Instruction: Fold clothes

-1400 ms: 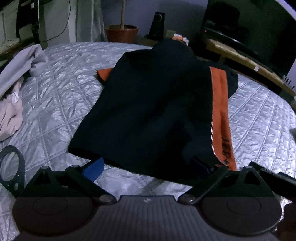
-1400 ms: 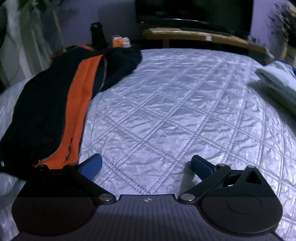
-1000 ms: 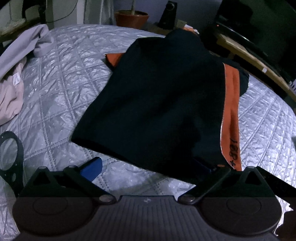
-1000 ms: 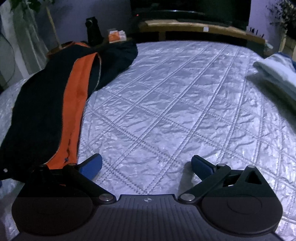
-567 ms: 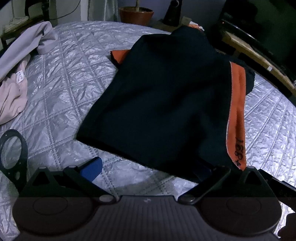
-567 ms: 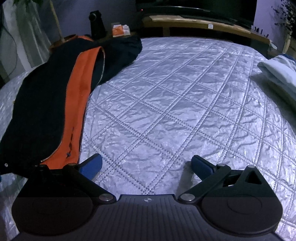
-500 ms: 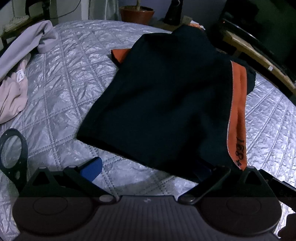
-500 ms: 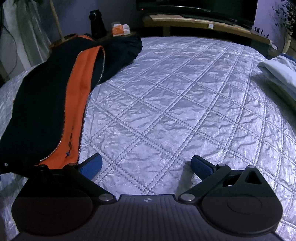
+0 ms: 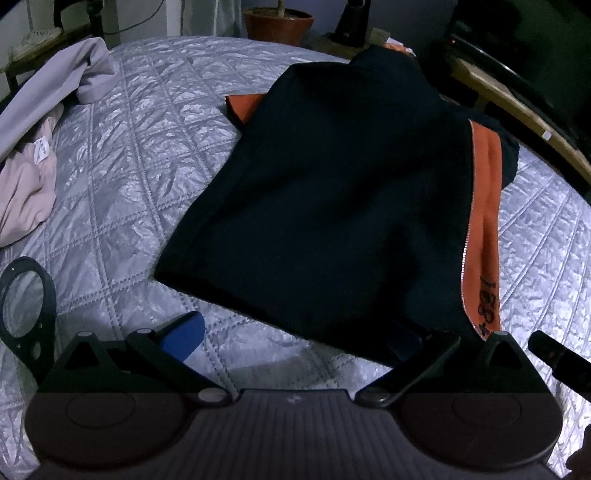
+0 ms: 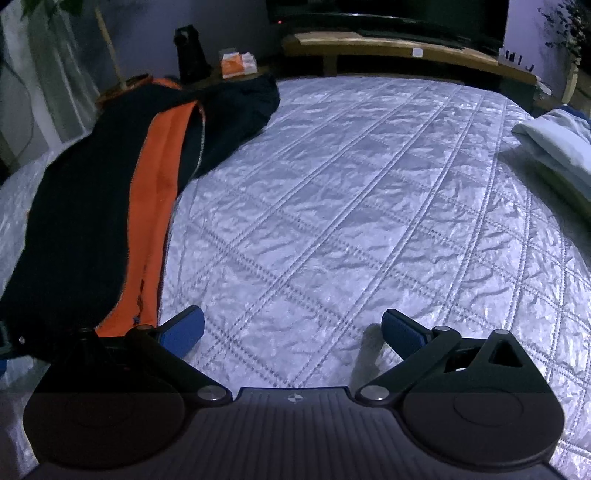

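A dark navy jacket (image 9: 332, 199) with an orange lining strip (image 9: 484, 229) and a zip along its right edge lies flat on the quilted silver bedspread (image 9: 147, 184). My left gripper (image 9: 293, 334) is open just in front of its near hem; the right fingertip overlaps the dark cloth. In the right wrist view the same jacket (image 10: 85, 229) lies at the left. My right gripper (image 10: 293, 330) is open and empty over bare bedspread (image 10: 351, 206), to the right of the jacket's orange strip (image 10: 155, 206).
Grey and pink clothes (image 9: 33, 147) lie at the bed's left side. A folded pale garment (image 10: 557, 147) lies at the right. A plant pot (image 9: 277, 22), a speaker (image 10: 190, 51) and a wooden bench (image 10: 406, 48) stand beyond the bed.
Both grippers have shifted only slightly and stay open. The left wrist view has risen and tilted a little over the jacket. The jacket has not moved.
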The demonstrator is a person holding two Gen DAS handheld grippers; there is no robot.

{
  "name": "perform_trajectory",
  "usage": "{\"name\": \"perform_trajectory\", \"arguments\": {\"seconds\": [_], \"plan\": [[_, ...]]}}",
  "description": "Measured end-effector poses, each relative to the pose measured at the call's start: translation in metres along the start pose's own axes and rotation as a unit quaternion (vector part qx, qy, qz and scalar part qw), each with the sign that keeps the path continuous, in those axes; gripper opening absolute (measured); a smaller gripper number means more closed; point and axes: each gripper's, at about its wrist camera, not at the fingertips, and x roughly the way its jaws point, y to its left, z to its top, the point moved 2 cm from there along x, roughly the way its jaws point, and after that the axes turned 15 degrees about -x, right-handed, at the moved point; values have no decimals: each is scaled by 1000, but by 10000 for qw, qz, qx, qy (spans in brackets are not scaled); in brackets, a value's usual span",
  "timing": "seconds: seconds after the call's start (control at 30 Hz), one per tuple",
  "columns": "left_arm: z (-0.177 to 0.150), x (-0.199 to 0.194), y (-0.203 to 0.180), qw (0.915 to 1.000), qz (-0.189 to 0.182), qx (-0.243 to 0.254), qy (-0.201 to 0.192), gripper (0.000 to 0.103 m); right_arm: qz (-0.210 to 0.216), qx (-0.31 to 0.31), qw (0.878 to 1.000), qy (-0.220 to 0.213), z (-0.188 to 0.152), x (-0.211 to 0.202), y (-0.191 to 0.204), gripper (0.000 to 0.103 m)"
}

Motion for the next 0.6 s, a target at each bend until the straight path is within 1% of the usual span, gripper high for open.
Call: {"name": "perform_trajectory", "arguments": {"seconds": [0.03, 0.07, 0.1, 0.13, 0.17, 0.23, 0.3, 0.33, 0.4, 0.47, 0.5, 0.6], "plan": [[2, -3, 1, 10000, -9, -4, 8, 102, -77, -18, 10000, -29, 1, 0, -2, 103], [6, -5, 2, 10000, -19, -9, 16, 102, -263, -91, 9996, -12, 3, 4, -4, 103], [29, 6, 7, 10000, -31, -31, 43, 102, -428, -151, 9990, -7, 5, 8, -7, 103], [51, 16, 11, 10000, -41, -53, 68, 102, -433, -117, 9989, -105, 7, 11, -12, 103], [58, 18, 14, 9999, -21, -93, 61, 102, -387, -52, 9989, -265, 8, 13, -18, 103], [71, 23, 21, 9998, 19, -173, 47, 102, -556, 27, 9976, -414, 10, 16, -25, 103], [77, 23, 27, 9996, 34, -272, 34, 102, -688, 104, 9969, -362, 9, 23, -29, 103], [81, 22, 32, 9994, 29, -339, 37, 102, -616, 134, 9974, -347, 7, 26, -31, 103], [83, 27, 33, 9991, 24, -424, 32, 102, -642, -110, 9966, -508, 2, 28, -27, 103], [81, 26, 38, 9990, 15, -446, 22, 102, -602, -192, 9963, -576, 3, 28, -28, 103], [79, 24, 41, 9991, 6, -434, 14, 102, -588, -227, 9961, -611, 2, 28, -28, 103], [74, 17, 43, 9992, -53, -397, 6, 100, -715, -171, 9940, -806, -2, 29, -24, 103]]}}
